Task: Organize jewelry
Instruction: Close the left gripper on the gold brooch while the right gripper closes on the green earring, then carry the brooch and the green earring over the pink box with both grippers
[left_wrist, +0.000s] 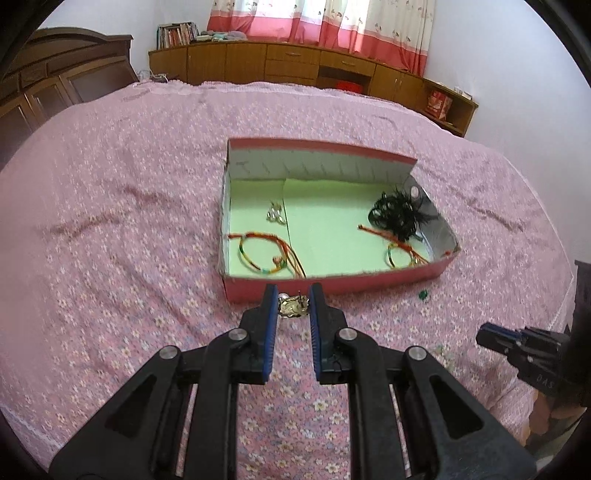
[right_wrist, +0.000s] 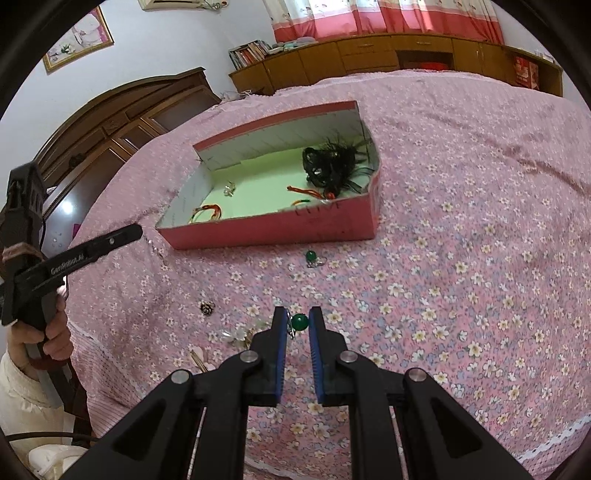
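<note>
Gripping a gold brooch between its blue pads, our left gripper hangs just before the near wall of the red box, while our right gripper is clamped on a green bead earring above the pink floral bedspread. Inside the box we note two colourful cord bracelets, a small silver piece and a black feathered hairpiece; a second green earring, a dark rose ring and a pale beaded item lie loose on the spread nearby.
</note>
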